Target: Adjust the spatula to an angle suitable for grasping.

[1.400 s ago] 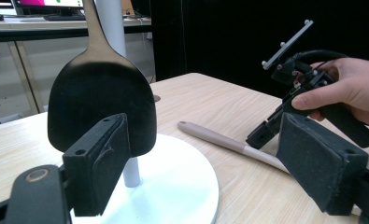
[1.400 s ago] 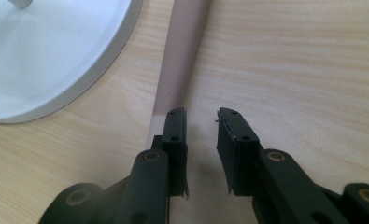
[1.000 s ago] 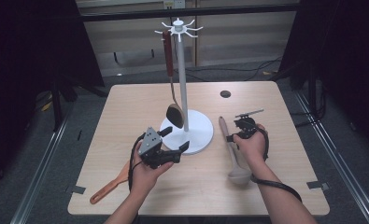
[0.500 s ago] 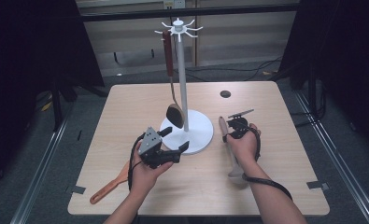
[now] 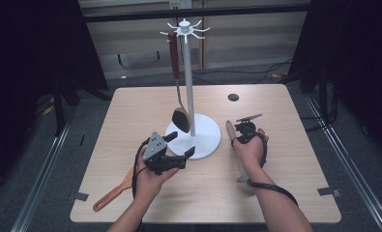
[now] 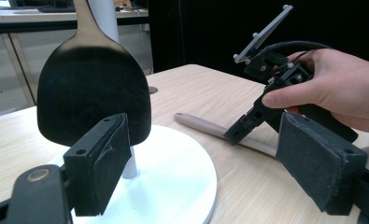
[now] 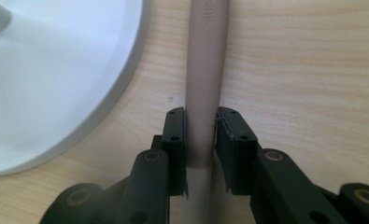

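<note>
The beige, round-handled utensil [image 7: 204, 70] lay flat on the light wooden tabletop [image 5: 285, 145], just right of the white round-based hanging stand [image 5: 191, 130], its handle end pointing toward the far edge and its other end toward the near edge, under the person's right forearm. The right gripper [image 7: 200, 144] had its jaws closed onto the handle, one pad on each side and both touching it; they had just been closing. The left gripper [image 6: 210, 163] hovered at the stand's near-left rim with its jaws standing wide apart and nothing between them. A black flat-bladed spatula with a dark red handle [image 5: 181, 117] hung from the stand's top hooks. An orange-brown wooden spatula [image 5: 112, 193] lay near the near-left corner
</note>
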### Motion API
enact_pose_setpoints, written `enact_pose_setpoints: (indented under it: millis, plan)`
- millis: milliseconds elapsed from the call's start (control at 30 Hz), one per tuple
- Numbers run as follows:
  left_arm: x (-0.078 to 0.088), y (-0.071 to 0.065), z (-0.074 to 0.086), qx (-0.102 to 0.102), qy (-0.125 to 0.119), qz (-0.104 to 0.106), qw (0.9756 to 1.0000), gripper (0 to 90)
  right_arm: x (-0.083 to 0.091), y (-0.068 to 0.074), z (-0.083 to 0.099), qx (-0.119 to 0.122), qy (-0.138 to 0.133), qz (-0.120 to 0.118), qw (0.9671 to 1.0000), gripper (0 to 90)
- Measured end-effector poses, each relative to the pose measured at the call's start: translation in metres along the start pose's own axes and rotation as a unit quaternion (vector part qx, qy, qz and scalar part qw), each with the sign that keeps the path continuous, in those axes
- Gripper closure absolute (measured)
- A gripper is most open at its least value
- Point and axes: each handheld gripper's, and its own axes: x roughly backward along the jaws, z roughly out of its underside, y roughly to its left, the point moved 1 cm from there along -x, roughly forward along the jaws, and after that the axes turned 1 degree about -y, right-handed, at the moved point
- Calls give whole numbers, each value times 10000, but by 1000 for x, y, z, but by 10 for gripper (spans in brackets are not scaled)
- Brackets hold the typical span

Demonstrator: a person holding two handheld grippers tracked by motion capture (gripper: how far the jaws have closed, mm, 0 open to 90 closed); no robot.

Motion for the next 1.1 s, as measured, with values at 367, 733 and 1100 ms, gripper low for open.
enact_pose_setpoints:
  millis: [367, 733, 1100]
  plan:
    - [-4, -5, 0, 267, 85, 236, 9993, 185, 42, -3, -5, -5, -923, -737, 9930, 752]
    - [-15, -23, -1, 563, 236, 590, 9964, 193, 85, 3, 10, 255, -1911, -1215, 9737, 754]
    - [-26, -36, 4, 651, 428, 853, 9933, 210, 120, 35, 22, 853, -2586, -1636, 9482, 756]
